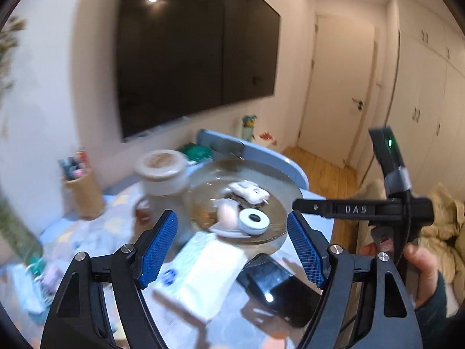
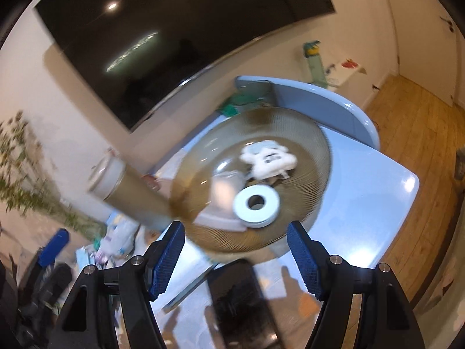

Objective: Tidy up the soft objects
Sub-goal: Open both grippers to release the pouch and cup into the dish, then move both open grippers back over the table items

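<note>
A shallow glass bowl [image 1: 270,174] [image 2: 305,145] sits on the light blue table [image 2: 377,192]. In it lie a white soft toy [image 1: 248,190] [image 2: 268,157], a white ring [image 1: 254,221] [image 2: 255,203] and a pale egg-shaped piece [image 1: 226,215]. My left gripper [image 1: 231,215] hovers open just short of the bowl, above a white tissue pack [image 1: 203,273] that lies on the table. My right gripper [image 2: 235,224] is also open and empty at the bowl's near rim. One of its fingers [image 1: 319,207] reaches toward the bowl from the right in the left wrist view, held by a hand [image 1: 421,267].
A black phone [image 1: 279,288] [image 2: 241,299] lies in front of the bowl. A jar with a wooden lid [image 1: 162,174] stands left of the bowl, and a pen cup [image 1: 82,192] farther left. Small packets litter the table's left side. A large dark screen [image 1: 189,58] hangs behind.
</note>
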Demonstrator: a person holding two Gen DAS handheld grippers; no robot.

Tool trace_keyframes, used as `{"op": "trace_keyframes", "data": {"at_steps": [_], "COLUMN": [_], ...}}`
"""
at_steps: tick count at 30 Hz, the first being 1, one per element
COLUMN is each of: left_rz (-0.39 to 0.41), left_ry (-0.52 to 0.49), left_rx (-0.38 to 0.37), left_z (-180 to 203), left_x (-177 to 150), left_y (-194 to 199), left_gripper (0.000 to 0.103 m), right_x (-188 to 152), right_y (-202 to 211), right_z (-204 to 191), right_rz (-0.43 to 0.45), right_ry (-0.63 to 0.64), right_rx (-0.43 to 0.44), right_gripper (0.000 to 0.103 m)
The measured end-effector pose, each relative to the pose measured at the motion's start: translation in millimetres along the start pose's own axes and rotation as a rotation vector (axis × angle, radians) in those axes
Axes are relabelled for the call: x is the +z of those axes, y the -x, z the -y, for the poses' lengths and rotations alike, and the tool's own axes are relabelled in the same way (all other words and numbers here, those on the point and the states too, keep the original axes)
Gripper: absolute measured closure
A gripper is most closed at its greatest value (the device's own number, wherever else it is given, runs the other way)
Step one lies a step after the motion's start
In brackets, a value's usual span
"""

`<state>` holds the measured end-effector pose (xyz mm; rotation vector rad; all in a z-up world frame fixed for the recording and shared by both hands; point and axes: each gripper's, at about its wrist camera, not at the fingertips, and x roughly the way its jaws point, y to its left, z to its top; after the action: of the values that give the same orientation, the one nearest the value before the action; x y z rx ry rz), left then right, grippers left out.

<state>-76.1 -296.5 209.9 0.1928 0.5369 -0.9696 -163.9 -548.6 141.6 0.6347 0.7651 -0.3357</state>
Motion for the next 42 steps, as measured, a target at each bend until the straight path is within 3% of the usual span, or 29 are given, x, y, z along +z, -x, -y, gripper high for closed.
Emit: {"op": "trace_keyframes", "data": {"at_steps": [6, 10, 13, 17, 21, 26, 31, 38, 40, 42], "left_rz": [0.052, 0.061, 0.043, -0.021, -0.055, -0.090, -0.161, -0.141, -0.148, -0.172], "left_ry": [0.061, 0.163, 0.232, 0.335, 0.397, 0.455, 0.534, 0.524, 0.510, 0.492], "left_rx": [0.226, 0.305, 0.345, 0.341, 0.301, 0.266, 0.240, 0.147, 0.150, 0.185], "left_z": [-51.9, -98.1, -127.4, -163.5, -186.4, -204.1, -220.8, -212.5, -206.0, -202.5], "left_x": [-22.8, -52.3, -82.1, -134.3, -180.9, -225.2, -259.0, -244.2, -234.3, -225.0], "left_y": [94.1, 140.2, 153.3, 146.1, 130.2, 108.5, 89.5, 97.9, 94.8, 82.6], "left_gripper": [0.026, 0.026, 0.026, 0.026, 0.026, 0.026, 0.029, 0.029, 0.026, 0.027], "right_x": [-30.9, -57.4, -85.1, -126.2, -167.6, -199.8, -204.0, -195.4, -191.2, -180.5], "right_y": [15.9, 8.1, -11.5, -45.7, -90.2, -137.4, -151.0, -152.3, -146.4, -140.4], "right_z": [-60.0, -105.6, -148.9, -190.7, -216.5, -221.3, -217.0, -213.3, -219.5, -231.4], "right_rz": [-0.001, -0.025, -0.067, -0.120, -0.155, -0.201, -0.203, -0.241, -0.255, -0.258], "right_ry": [0.103, 0.180, 0.262, 0.348, 0.452, 0.499, 0.503, 0.465, 0.465, 0.463], "right_rx": [0.101, 0.179, 0.245, 0.310, 0.304, 0.277, 0.226, 0.270, 0.294, 0.329], "right_gripper": [0.032, 0.031, 0.031, 0.031, 0.031, 0.031, 0.031, 0.031, 0.031, 0.015]}}
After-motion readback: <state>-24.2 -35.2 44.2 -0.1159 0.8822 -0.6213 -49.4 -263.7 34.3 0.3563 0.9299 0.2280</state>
